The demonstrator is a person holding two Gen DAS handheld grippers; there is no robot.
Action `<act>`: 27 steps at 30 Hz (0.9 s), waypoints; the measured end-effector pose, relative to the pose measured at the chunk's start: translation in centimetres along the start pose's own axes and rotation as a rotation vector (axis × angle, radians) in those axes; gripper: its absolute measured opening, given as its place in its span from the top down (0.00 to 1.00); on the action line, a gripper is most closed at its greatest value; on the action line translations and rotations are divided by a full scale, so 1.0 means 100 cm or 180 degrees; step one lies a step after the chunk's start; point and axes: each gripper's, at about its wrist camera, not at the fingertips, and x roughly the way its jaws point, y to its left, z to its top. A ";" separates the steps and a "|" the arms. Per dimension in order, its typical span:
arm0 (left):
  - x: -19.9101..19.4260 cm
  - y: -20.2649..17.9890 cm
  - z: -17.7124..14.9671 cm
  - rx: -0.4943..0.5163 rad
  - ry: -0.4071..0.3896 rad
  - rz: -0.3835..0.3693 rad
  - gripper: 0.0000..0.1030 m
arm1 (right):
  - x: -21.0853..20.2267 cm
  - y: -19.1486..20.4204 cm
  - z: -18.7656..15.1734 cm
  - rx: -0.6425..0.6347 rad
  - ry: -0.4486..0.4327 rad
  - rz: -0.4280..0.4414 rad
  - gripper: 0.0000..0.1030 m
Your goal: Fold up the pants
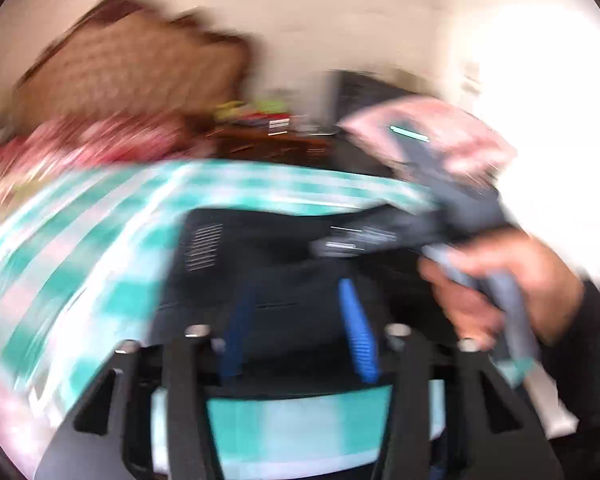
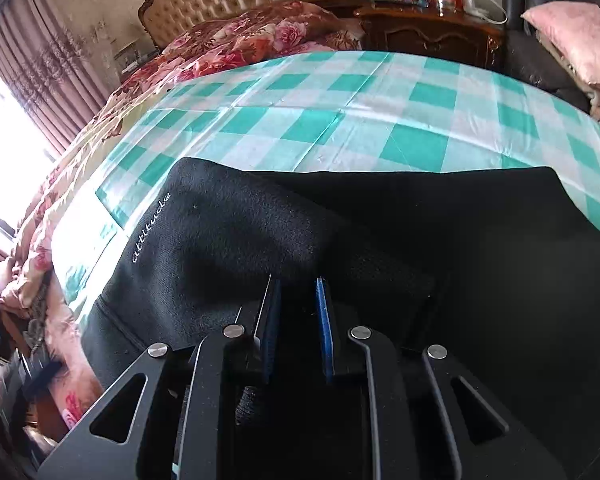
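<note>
Tongs on the right [image 2: 296,284] pinch a fold of the black pants [image 2: 228,232]; the left tongs [image 1: 296,292] stand slightly apart over the same cloth, contact lost in blur. The pants lie on a teal-checked sheet [image 2: 380,96] covering the bed.

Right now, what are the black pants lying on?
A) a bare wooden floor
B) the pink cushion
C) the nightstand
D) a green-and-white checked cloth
D: in the right wrist view the black pants lie spread on the green-and-white checked cloth.
</note>
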 end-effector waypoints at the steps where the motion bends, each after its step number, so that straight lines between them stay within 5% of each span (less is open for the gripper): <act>1: 0.002 0.017 0.000 -0.0179 0.0044 0.0107 0.77 | 0.000 0.004 -0.001 -0.0051 -0.0023 -0.0091 0.85; 4: 0.033 0.056 -0.014 -0.0503 0.0702 0.0144 0.80 | 0.001 0.014 -0.004 -0.0211 -0.0074 -0.0290 0.85; 7: 0.030 0.056 -0.014 -0.0403 0.0678 0.0141 0.80 | 0.001 0.018 -0.003 -0.0219 -0.0074 -0.0397 0.84; 10: 0.031 0.052 -0.016 -0.0293 0.0663 0.0209 0.79 | -0.020 0.032 0.001 -0.0244 -0.0317 -0.0517 0.67; 12: 0.030 0.055 -0.015 -0.0306 0.0668 0.0171 0.75 | -0.034 0.042 0.002 -0.0331 -0.0514 -0.0451 0.34; 13: 0.031 0.055 -0.013 -0.0320 0.0656 0.0062 0.65 | -0.040 0.046 0.001 -0.0304 -0.0623 -0.0437 0.15; 16: 0.025 0.050 -0.004 -0.0230 0.0574 0.0020 0.50 | -0.028 0.045 0.000 -0.0172 -0.0458 -0.0174 0.15; 20: 0.034 0.044 0.029 -0.0050 0.0515 0.0225 0.41 | -0.002 0.044 -0.007 -0.0013 -0.0176 -0.0482 0.14; 23: 0.056 0.052 0.059 -0.0021 0.0588 0.0360 0.44 | 0.013 0.042 -0.013 0.0057 -0.0037 -0.0617 0.04; 27: 0.102 0.053 0.094 -0.0063 0.0740 0.0160 0.73 | 0.019 0.049 -0.022 -0.0120 -0.0054 -0.0703 0.04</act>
